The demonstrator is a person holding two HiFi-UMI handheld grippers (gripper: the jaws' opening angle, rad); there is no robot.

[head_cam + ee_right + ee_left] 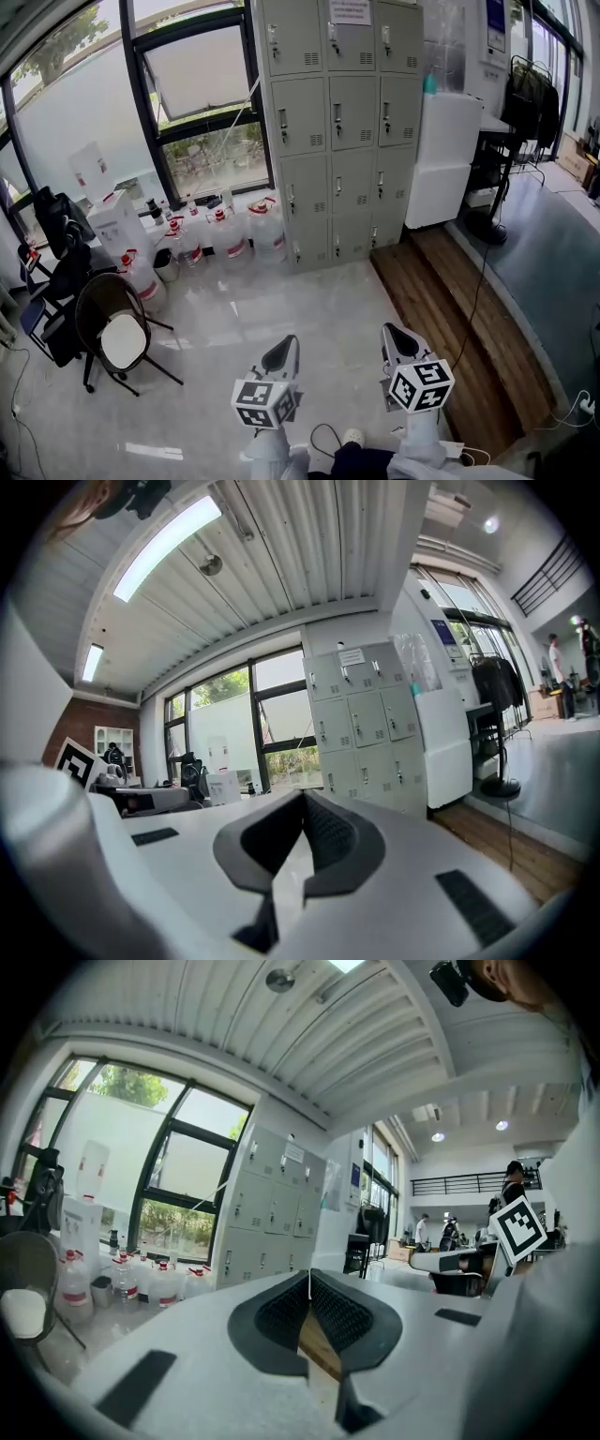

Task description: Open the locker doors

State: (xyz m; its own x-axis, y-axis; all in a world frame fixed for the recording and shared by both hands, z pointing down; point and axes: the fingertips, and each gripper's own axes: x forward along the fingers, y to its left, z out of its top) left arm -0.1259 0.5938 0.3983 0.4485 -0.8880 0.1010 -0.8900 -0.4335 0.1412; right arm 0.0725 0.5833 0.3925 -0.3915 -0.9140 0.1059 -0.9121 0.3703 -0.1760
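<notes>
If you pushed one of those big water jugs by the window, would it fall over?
Probably not. The jug looks squat with a wide bottom, so it would likely slide on the shiny floor rather than tip. If full, it is probably heavy; how full it is I cannot tell.

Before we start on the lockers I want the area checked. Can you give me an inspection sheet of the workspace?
Surface: pale glossy floor, wooden strip on its right.
Job's things: grey lockers, every visible door shut.
Clutter: water jugs lined along the window; chair at left.
Grippers: left gripper and right gripper both shut, empty, well short of the lockers.
Cables: black cable crossing the wooden strip.
Surroundings: white cabinet beside the lockers, clothes rack beyond.
</notes>
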